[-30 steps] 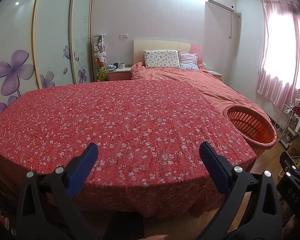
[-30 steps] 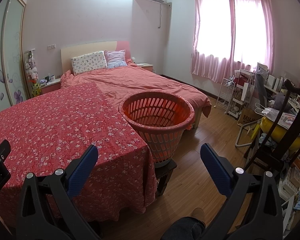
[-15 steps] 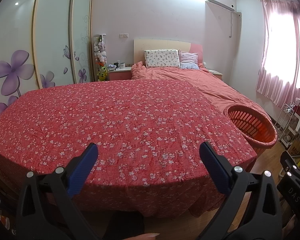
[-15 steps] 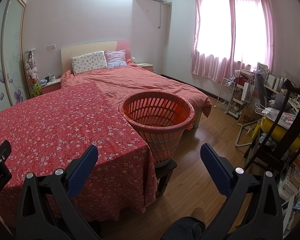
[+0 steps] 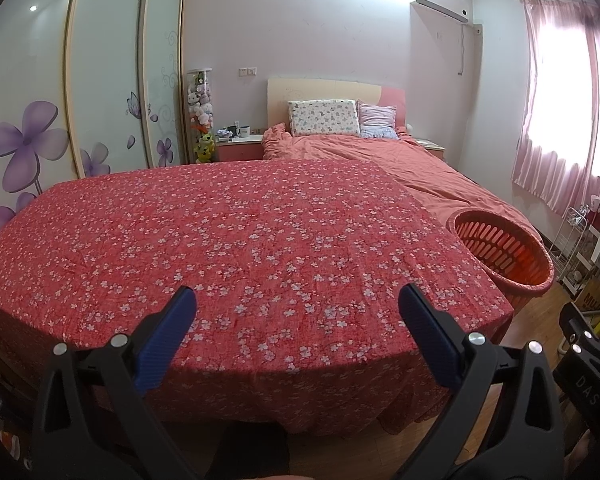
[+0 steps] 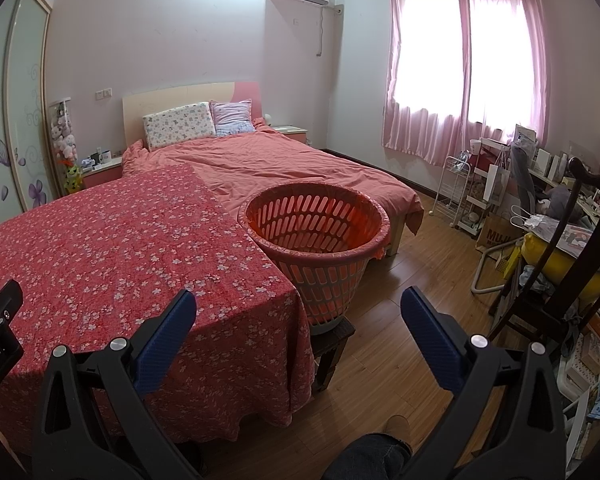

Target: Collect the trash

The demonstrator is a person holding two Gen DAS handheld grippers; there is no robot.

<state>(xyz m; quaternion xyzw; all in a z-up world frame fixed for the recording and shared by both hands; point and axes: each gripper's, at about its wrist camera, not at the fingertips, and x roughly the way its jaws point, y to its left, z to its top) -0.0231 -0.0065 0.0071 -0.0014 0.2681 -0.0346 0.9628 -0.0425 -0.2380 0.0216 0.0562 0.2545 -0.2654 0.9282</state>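
An orange slatted basket [image 6: 316,236] stands on a small dark stool at the right corner of a table under a red flowered cloth [image 5: 236,248]; the same basket [image 5: 504,252] shows at the right of the left wrist view. No trash shows on the cloth in either view. My left gripper [image 5: 298,308] hangs open over the table's near edge, nothing between its blue pads. My right gripper [image 6: 298,308] is open too, held above the table's right corner and the wooden floor, short of the basket.
A bed [image 6: 284,168] with pink covers and two pillows lies behind the table. A white wire rack [image 6: 456,188], a cluttered desk and a dark wooden chair [image 6: 556,280] crowd the right side. A wardrobe [image 5: 40,112] with purple flowers lines the left wall. A person's shoe [image 6: 396,426] rests on the floor.
The left wrist view has shifted slightly, so the basket sits a touch lower and further left. The right gripper has barely moved. Both stay open.
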